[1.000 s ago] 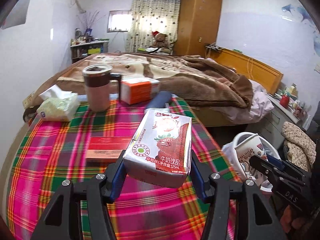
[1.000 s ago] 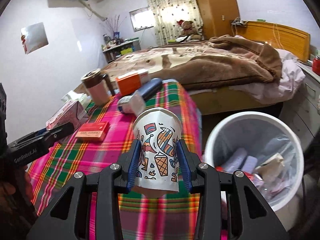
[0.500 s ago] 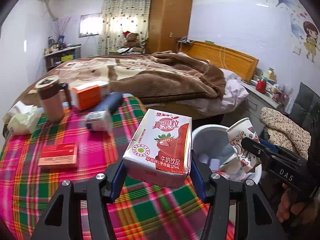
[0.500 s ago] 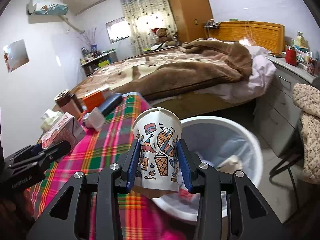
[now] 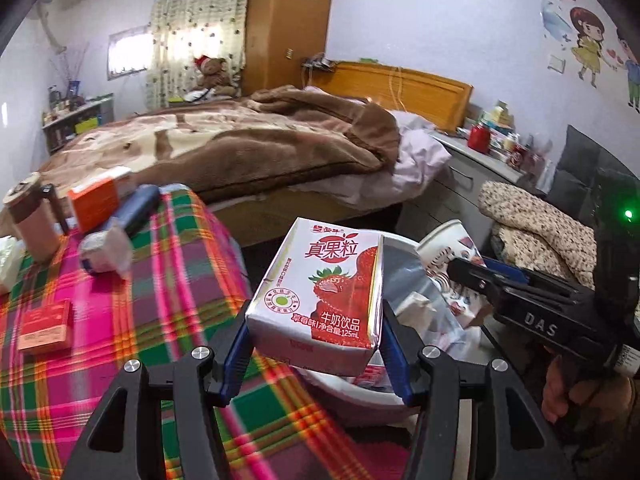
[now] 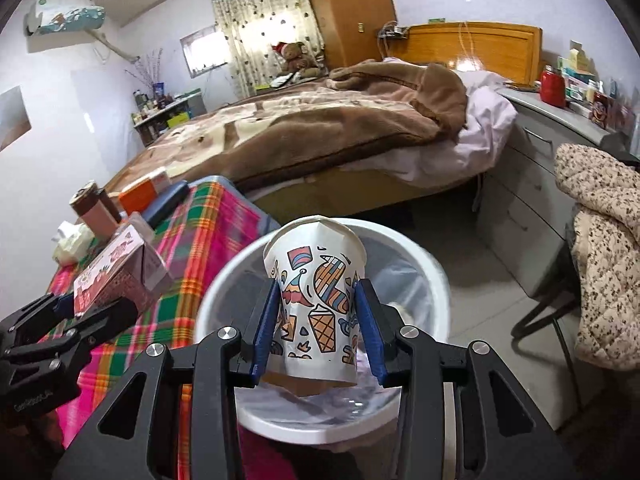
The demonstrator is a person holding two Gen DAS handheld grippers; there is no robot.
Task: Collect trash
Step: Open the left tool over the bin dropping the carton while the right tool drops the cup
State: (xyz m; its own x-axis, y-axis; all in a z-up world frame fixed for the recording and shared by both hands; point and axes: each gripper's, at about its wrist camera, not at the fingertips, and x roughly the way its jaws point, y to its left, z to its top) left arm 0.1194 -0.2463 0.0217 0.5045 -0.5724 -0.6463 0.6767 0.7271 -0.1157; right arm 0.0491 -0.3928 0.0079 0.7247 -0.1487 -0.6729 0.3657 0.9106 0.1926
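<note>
White round plastic trash bin (image 6: pixel 434 276) lies under both grippers: the left gripper (image 5: pixel 316 344) grips a strawberry milk carton (image 5: pixel 324 292), the right gripper (image 6: pixel 318 328) grips a patterned paper cup (image 6: pixel 316 300).

Carton front: I read 真果粒, 牛奶饮品 and 125mL on the strawberry milk carton (image 5: pixel 320 292).
Gripper body: I see DAS on the right gripper (image 5: pixel 472 270).
Left gripper body: lettering too blurred for me.

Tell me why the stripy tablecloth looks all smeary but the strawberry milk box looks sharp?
Left wrist view: the milk box sits gripped in the left gripper, so it stays crisp; the tablecloth is streaked with motion blur. Right wrist view: the paper cup is sharp, the tablecloth softer, and the fisheye bends the room's edges.
</note>
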